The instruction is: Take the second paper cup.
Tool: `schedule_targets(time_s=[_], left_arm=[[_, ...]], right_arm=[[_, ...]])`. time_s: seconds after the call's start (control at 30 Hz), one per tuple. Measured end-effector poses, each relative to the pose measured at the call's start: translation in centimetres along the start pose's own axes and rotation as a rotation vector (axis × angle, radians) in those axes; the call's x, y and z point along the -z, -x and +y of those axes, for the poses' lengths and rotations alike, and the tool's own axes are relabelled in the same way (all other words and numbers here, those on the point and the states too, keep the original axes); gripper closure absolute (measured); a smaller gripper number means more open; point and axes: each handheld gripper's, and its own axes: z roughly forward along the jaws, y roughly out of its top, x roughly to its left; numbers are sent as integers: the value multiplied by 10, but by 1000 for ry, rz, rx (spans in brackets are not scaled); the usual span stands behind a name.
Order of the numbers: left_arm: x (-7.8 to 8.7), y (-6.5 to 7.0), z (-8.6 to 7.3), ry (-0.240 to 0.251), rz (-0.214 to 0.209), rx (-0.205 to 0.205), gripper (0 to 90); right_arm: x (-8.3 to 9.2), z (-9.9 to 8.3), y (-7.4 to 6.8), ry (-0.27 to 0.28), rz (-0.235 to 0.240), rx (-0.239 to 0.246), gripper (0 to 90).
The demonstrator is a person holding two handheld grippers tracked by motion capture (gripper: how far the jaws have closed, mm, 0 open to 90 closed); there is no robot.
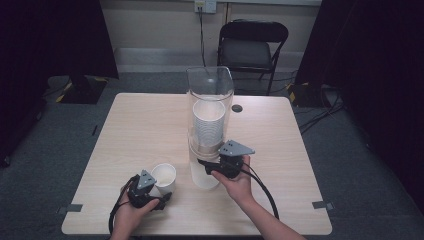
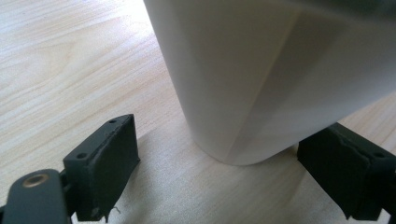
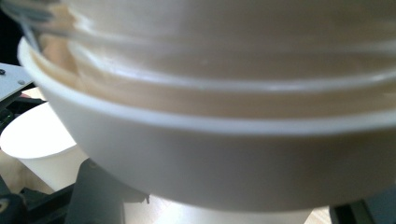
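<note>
A clear tube dispenser stands mid-table with a stack of white paper cups inside. The lowest cup pokes out under it, and my right gripper is shut on that cup from the right. In the right gripper view the cup's rim spans the frame, with my dark fingers low at its sides. A single white cup stands upright on the table at front left. My left gripper is open around its base, its pads apart from the cup's wall.
The wooden table has a small black disc behind the dispenser and grey tape marks at its front corners. A black folding chair stands beyond the far edge. Dark curtains hang at both sides.
</note>
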Motion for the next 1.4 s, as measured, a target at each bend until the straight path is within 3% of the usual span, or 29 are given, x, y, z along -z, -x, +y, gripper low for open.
schedule_targets(time_s=[0.17, 0.47, 0.6, 0.77, 0.9, 1.07, 1.2, 1.27, 1.33, 1.4], left_arm=[[0, 0, 0, 0, 0, 0, 120], [0, 0, 0, 0, 0, 0, 120], [0, 0, 0, 0, 0, 0, 120], [0, 0, 0, 0, -1, 1, 120], [0, 0, 0, -1, 0, -1, 120], [0, 0, 0, -1, -1, 1, 119], [0, 0, 0, 0, 0, 0, 118], [0, 0, 0, 0, -1, 1, 118], [0, 0, 0, -2, -1, 0, 118], [0, 0, 0, -1, -1, 1, 118]], right_arm=[[0, 0, 1, -14, -2, 37, 361], [0, 0, 1, -9, -5, 29, 359], [0, 3, 2, -31, 0, 23, 348], [-2, 7, -1, -27, 7, -5, 238], [-1, 10, 0, -5, -13, -29, 311], [-1, 8, 5, 0, 32, -42, 340], [-1, 1, 3, 14, 2, 28, 349], [-2, -2, 3, 9, 5, 38, 351], [-3, -6, 4, -51, 6, 52, 368], [-9, -29, 8, -171, 10, 37, 370]])
